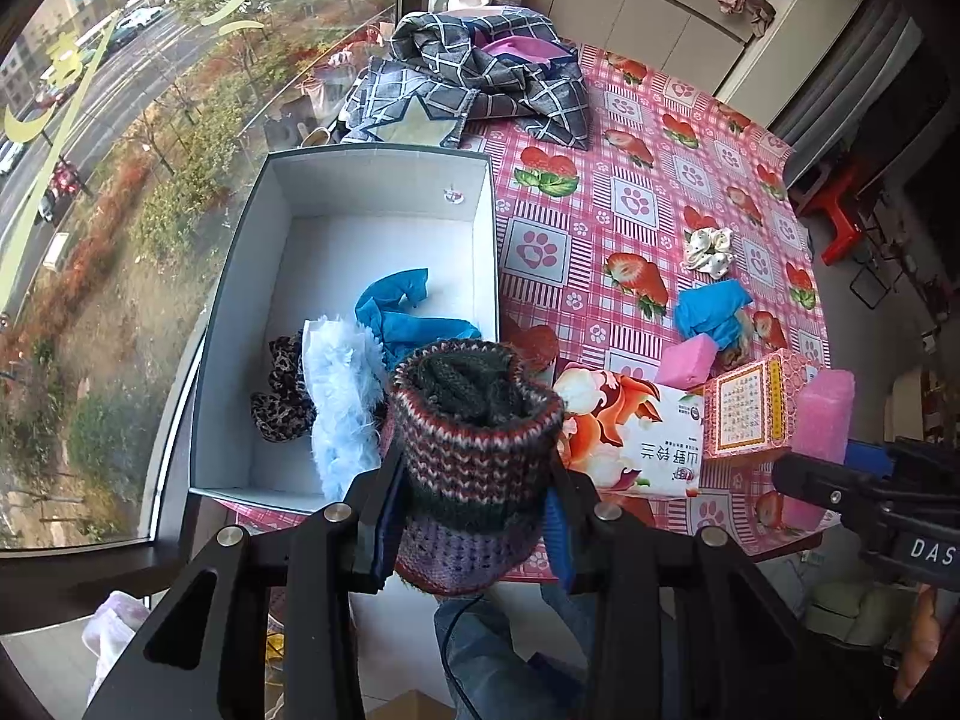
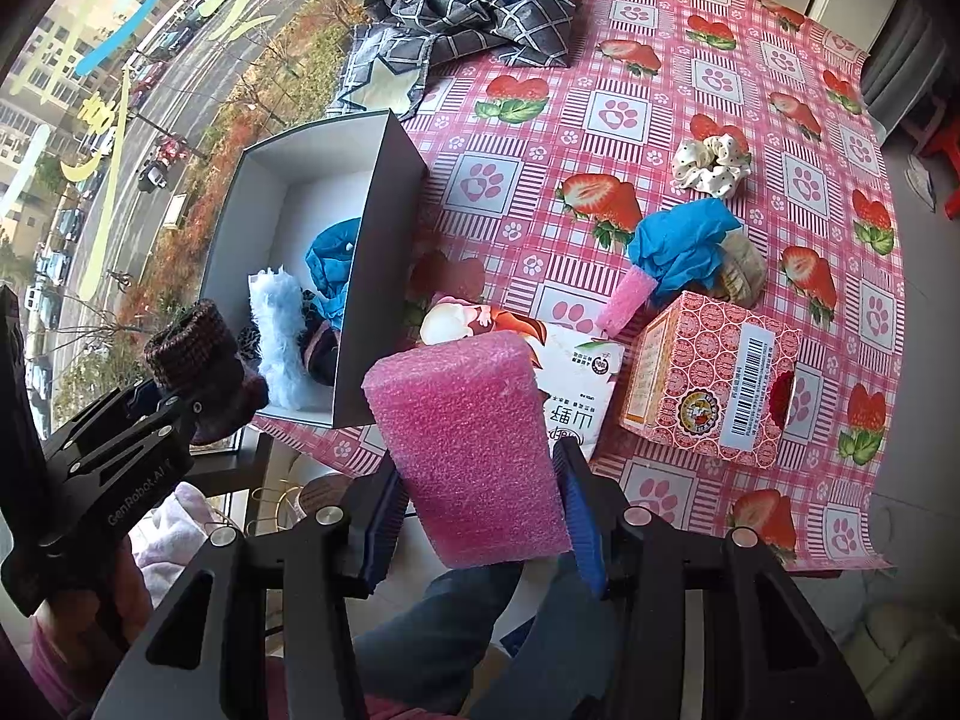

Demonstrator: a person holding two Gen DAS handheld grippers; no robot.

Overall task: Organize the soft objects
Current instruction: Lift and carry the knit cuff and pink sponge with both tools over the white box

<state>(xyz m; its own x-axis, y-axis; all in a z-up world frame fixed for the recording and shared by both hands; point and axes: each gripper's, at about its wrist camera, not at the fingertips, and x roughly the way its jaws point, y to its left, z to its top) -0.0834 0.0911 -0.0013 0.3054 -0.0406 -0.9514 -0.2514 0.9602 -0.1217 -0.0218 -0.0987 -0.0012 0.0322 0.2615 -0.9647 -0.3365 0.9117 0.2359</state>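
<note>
My left gripper [image 1: 474,516] clamps the striped knitted sock [image 1: 474,450], my right gripper [image 2: 480,516] the pink foam block [image 2: 474,450]; next, I lower both into the grey open box [image 1: 240,276].

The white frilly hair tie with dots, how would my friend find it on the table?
Start at the pink strawberry tablecloth, on the side away from the open box. Just beyond the crumpled blue cloth lies the scrunchie, alone on the tablecloth. It is the only cream, ruffled ring with small dark dots; the box's scrunchie is leopard print.
</note>
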